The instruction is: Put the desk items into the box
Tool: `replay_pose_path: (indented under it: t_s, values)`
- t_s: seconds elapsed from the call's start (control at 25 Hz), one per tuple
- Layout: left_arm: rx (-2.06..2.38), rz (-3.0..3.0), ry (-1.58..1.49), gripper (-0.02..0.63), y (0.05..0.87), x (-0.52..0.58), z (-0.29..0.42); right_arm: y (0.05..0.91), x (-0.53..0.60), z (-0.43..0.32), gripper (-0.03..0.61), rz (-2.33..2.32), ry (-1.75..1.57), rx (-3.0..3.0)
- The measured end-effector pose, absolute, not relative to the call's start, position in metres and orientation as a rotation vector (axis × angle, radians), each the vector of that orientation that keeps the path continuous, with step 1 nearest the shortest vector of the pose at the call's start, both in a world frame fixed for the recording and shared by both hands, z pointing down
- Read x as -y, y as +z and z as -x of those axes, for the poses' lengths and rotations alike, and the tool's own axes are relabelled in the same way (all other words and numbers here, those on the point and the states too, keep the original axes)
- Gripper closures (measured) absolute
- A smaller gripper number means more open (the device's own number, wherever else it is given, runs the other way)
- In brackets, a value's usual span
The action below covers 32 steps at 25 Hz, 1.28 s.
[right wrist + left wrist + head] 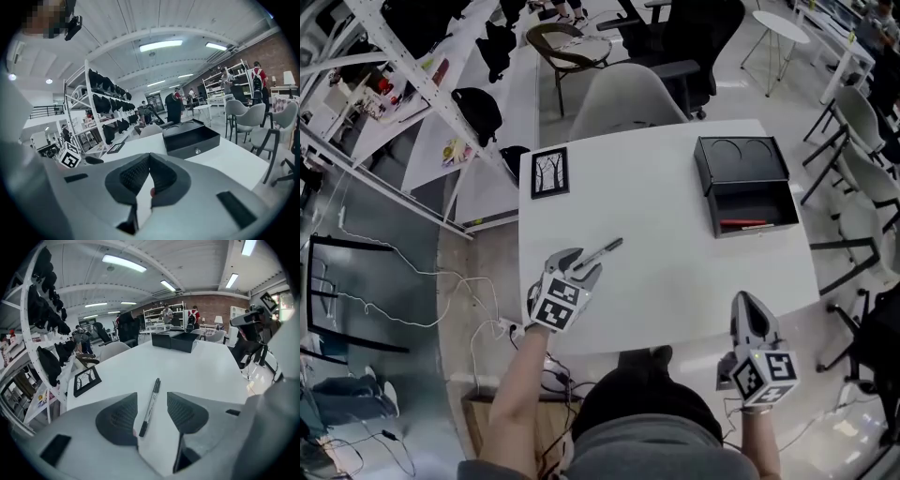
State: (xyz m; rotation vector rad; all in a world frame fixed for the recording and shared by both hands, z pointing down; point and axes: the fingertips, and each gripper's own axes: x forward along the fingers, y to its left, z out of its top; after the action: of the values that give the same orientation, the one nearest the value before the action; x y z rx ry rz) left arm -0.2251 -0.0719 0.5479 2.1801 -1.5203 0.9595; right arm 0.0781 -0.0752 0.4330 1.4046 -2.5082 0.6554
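A black pen [605,249] lies on the white table [675,281], its near end between the jaws of my left gripper [578,264]. In the left gripper view the pen [150,405] rests flat on the table and the left gripper [151,412] is open around it, pads apart from it. A black box [743,185] stands at the far right with its drawer pulled out and a red pen [745,224] inside. My right gripper [746,307] hovers at the table's near right edge. The right gripper [150,164] is shut on nothing, and the box [190,136] lies ahead of it.
A black picture frame [549,172] lies flat at the table's far left corner, also seen as the frame [86,380]. A grey chair [623,94] stands behind the table. More chairs [862,169] line the right side, and cables [478,309] run across the floor at left.
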Motion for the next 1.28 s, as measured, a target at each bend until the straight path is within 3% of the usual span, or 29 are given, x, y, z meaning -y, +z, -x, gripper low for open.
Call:
replay_pose_path:
  t_s: [0.56,1.28]
  values:
    - [1.216,-2.222,1.166,0.468,0.589,0.098,0.216,0.436,0.105,-0.045,0.575,-1.44,0.691,2.461]
    - [1.078,-2.214,1.136,0.568,0.597,0.094,0.209,0.443,0.112,-0.03,0.575,-1.415,0.706,2.436]
